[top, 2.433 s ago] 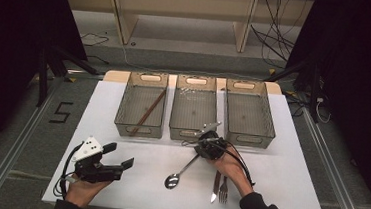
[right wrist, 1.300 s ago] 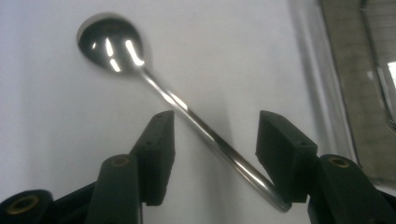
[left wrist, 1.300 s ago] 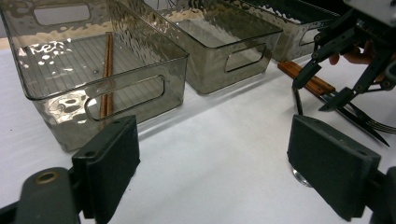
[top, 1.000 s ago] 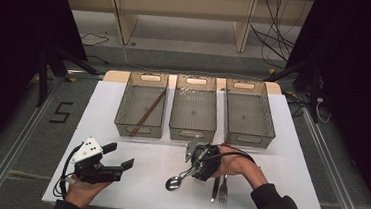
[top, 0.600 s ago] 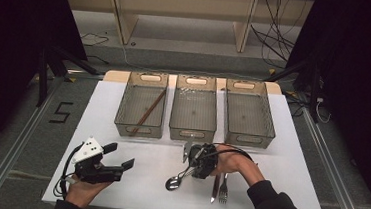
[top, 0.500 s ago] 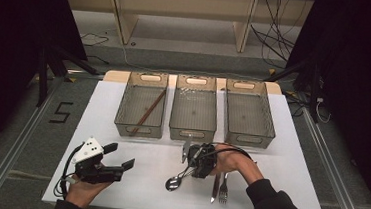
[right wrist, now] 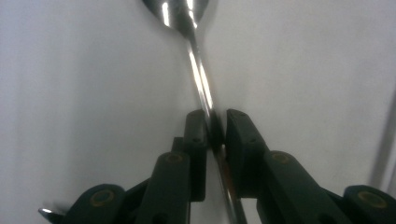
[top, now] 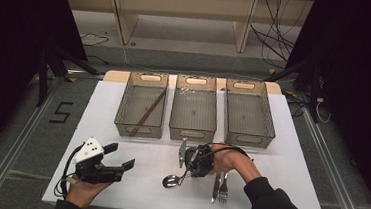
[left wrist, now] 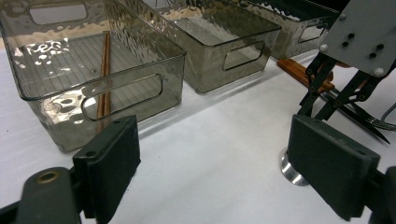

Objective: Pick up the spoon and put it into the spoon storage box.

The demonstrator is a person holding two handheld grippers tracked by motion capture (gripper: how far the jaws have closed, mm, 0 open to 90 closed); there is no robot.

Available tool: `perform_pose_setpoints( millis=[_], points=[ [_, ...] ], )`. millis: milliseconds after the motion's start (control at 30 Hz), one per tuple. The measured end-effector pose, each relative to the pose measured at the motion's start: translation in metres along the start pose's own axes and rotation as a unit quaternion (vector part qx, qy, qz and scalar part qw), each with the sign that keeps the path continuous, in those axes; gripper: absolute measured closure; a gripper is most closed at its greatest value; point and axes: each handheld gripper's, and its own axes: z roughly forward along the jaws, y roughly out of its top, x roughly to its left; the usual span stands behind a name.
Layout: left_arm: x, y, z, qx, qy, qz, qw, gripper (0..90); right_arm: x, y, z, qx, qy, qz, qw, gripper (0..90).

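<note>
The right gripper [right wrist: 211, 128] has just closed on the spoon [right wrist: 198, 70]; the spoon's bowl points to 12 o'clock.

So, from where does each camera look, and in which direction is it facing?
High view: above the near table edge, facing forward and down on three bins; both forearms and tongs show.
Left gripper view: rides the left tongs, open, facing the bins.
Right gripper view: rides the right tongs, facing down at the table; their jaws have just been closing on the spoon.
Shared: spoon, in all three views.
</note>
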Motion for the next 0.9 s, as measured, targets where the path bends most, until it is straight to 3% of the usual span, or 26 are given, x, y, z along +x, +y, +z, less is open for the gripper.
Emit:
perform_pose_setpoints(
  millis=[367, 533, 600, 767, 833, 900],
  points=[
    [0.000, 0.000, 0.000, -0.001, 0.001, 0.000, 1.0000, 16.7, 0.000, 0.002, 0.000, -0.007, -0.016, -0.025, 0.9995, 85.1],
    [0.001, 0.000, -0.001, -0.002, 0.002, 0.000, 1.0000, 16.7, -0.002, 0.005, -0.001, -0.026, -0.027, -0.023, 0.9990, 85.3],
    [0.001, 0.000, -0.001, -0.004, 0.003, -0.001, 1.0000, 16.8, -0.002, 0.005, -0.005, -0.040, -0.034, -0.012, 0.9986, 85.3],
    [0.001, 0.000, -0.001, -0.005, 0.004, 0.000, 1.0000, 16.8, -0.008, 0.002, -0.025, -0.104, -0.064, 0.032, 0.9919, 85.3],
    [0.001, 0.000, -0.001, -0.005, 0.005, 0.001, 1.0000, 16.8, -0.012, 0.001, -0.035, -0.122, -0.076, 0.060, 0.9878, 85.3],
    [0.001, 0.000, -0.001, -0.005, 0.005, 0.001, 1.0000, 16.8, -0.017, -0.002, -0.042, -0.146, -0.084, 0.095, 0.9811, 85.3]
  ],
)
